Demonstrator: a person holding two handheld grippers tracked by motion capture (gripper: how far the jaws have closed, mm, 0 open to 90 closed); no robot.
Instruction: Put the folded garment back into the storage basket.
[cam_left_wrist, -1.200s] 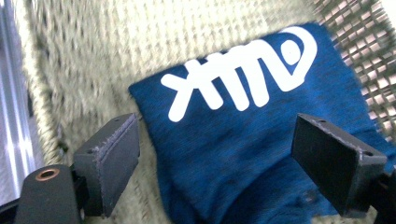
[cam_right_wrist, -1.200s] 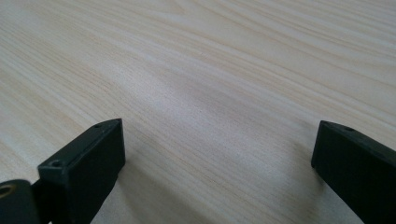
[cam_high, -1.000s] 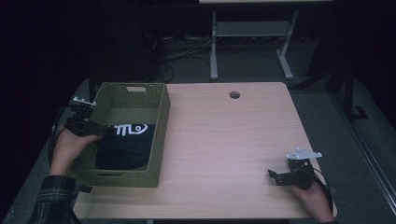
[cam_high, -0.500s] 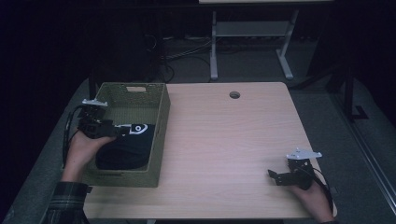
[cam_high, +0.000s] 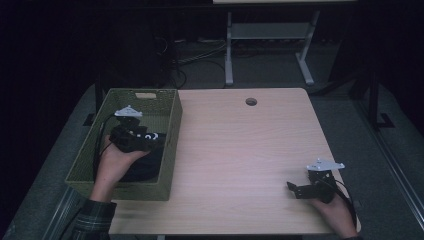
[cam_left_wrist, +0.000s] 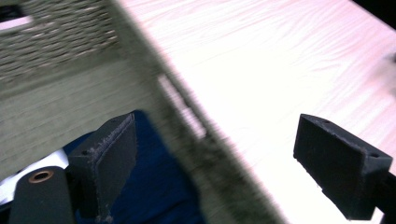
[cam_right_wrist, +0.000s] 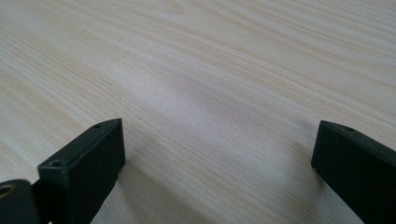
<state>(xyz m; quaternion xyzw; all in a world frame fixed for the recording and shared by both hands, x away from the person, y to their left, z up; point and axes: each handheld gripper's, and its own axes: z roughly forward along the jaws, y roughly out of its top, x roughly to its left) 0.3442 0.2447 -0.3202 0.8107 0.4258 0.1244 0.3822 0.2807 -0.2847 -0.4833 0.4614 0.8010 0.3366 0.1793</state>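
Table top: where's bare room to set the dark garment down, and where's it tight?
Free: the whole wooden table between the basket and the right gripper, up to the cable hole. Tight: inside the basket, where the left gripper hangs open over the dark garment.

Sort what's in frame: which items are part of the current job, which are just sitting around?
In the job:
- left gripper, jaws open, over the basket
- green woven basket
- dark blue garment in the basket

Just lying about:
- right gripper, jaws open, low over bare table
- cable hole
- white table frame behind
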